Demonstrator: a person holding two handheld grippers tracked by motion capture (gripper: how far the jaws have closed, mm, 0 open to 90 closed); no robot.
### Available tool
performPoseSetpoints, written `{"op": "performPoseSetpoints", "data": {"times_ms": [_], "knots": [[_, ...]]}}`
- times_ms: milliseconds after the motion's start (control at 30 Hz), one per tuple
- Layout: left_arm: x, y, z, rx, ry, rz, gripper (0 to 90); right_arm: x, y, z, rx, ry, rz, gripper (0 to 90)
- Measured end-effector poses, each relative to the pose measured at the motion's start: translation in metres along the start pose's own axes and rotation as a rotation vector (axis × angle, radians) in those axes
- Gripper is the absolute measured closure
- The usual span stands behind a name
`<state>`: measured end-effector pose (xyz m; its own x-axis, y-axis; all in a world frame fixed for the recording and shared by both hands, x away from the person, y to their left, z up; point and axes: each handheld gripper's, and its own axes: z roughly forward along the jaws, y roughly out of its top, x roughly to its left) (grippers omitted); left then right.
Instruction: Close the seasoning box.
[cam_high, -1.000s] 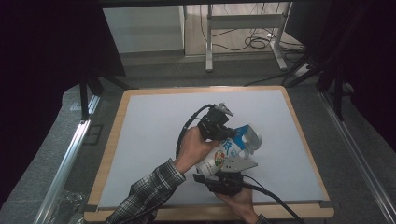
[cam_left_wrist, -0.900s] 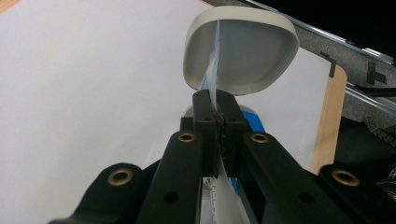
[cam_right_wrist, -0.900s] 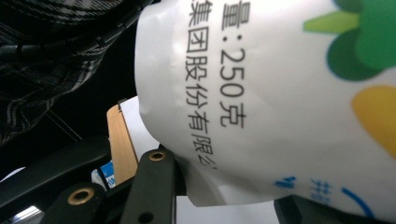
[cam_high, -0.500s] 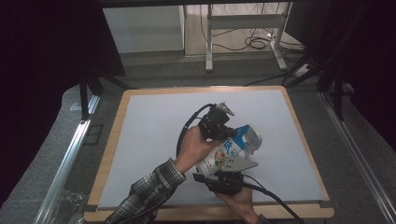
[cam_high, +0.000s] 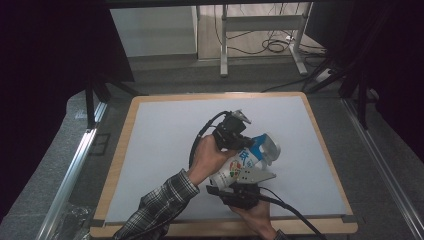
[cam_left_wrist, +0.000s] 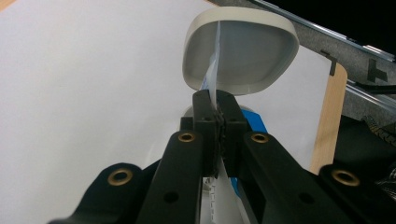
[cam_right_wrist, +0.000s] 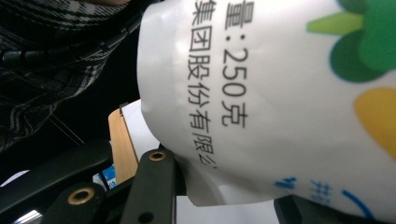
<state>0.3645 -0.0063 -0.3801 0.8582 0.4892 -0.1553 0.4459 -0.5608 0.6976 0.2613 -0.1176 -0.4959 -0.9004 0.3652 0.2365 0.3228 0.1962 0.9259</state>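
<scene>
Gripping the white printed cup (cam_high: 239, 167) from both ends, the person is holding it tilted above the table (cam_high: 150, 145). The left gripper (cam_left_wrist: 217, 112) is pinching the thin peeled lid (cam_left_wrist: 212, 70) between pressed-together fingers (cam_left_wrist: 204, 109), just beyond which the cup's rim is gaping. The right gripper (cam_high: 239, 192) is clamping the cup's body between its spread fingers (cam_right_wrist: 154, 186), printed wall lying just above them

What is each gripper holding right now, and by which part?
The left gripper pinches the thin film lid peeled from the cup's mouth. The right gripper clamps the cup's printed body near its base.
</scene>
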Motion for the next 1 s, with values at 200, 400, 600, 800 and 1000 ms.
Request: {"op": "performPoseSetpoints", "data": {"times_ms": [200, 400, 600, 800, 1000], "knots": [[0.0003, 0.0007, -0.0001, 0.007, 0.001, 0.007, 88.7, 0.0003, 0.0004, 0.0001, -0.001, 0.001, 0.001, 68.4], [-0.0001, 0.0017, 0.0002, 0.013, 0.001, 0.006, 88.7, 0.0006, 0.0006, 0.0, -0.002, -0.001, -0.002, 68.4], [-0.0003, 0.0022, 0.001, 0.018, 0.0, 0.008, 88.7, 0.0008, 0.0006, 0.0007, 0.0, -0.007, -0.01, 68.5], [-0.0001, 0.0036, 0.001, 0.026, 0.0, 0.017, 88.7, 0.0009, 0.001, 0.0005, -0.003, -0.008, -0.009, 68.4], [-0.0007, 0.0049, 0.0008, 0.029, -0.001, 0.02, 88.7, 0.0012, 0.0015, -0.0001, -0.005, -0.009, -0.009, 68.3]]}}
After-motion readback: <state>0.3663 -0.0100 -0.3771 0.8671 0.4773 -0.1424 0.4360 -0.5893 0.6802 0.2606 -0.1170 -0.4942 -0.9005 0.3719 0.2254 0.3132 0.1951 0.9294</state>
